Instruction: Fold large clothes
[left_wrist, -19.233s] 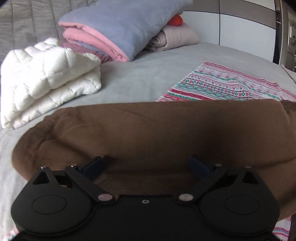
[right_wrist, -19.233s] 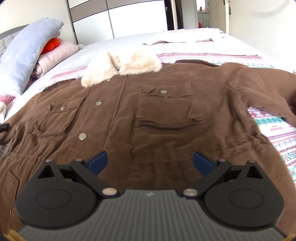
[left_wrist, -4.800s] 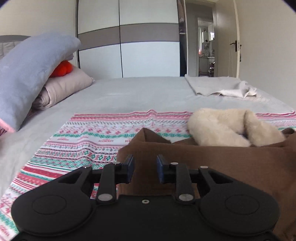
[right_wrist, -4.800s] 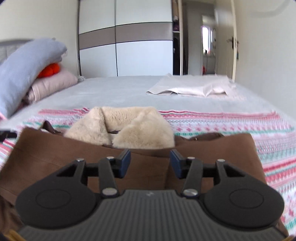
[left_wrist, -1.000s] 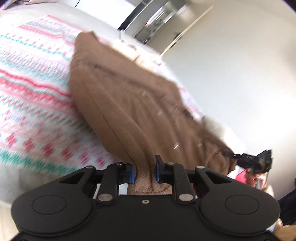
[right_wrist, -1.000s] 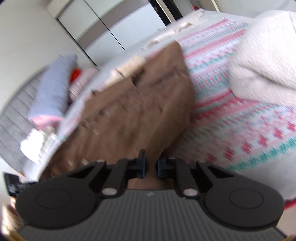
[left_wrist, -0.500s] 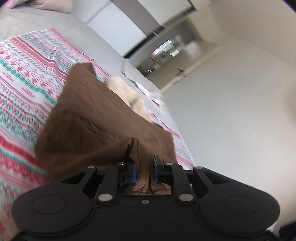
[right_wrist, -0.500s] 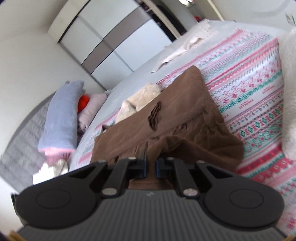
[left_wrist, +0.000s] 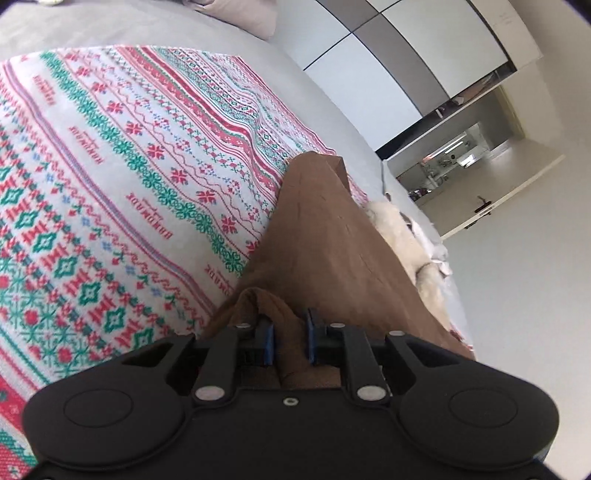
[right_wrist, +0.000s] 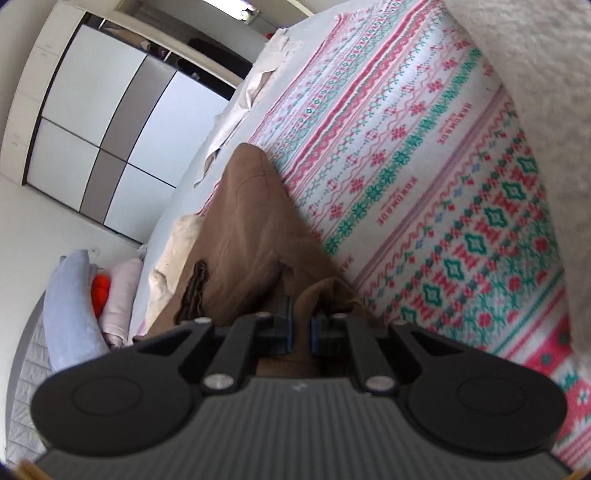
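folded further over itself, brown jacket (left_wrist: 325, 236) sits clenched in left gripper (left_wrist: 290, 341) and right gripper (right_wrist: 301, 330).

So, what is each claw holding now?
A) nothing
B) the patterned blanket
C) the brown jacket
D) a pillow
C: both the left claw and the right claw are shut on folds of the brown jacket, which lies on the patterned blanket.

both tools tilt downward, each rolled sideways — the left gripper (left_wrist: 290, 341) has its blue pads pinched on brown cloth, the right gripper (right_wrist: 301, 332) nearly closed on a thinner fold.
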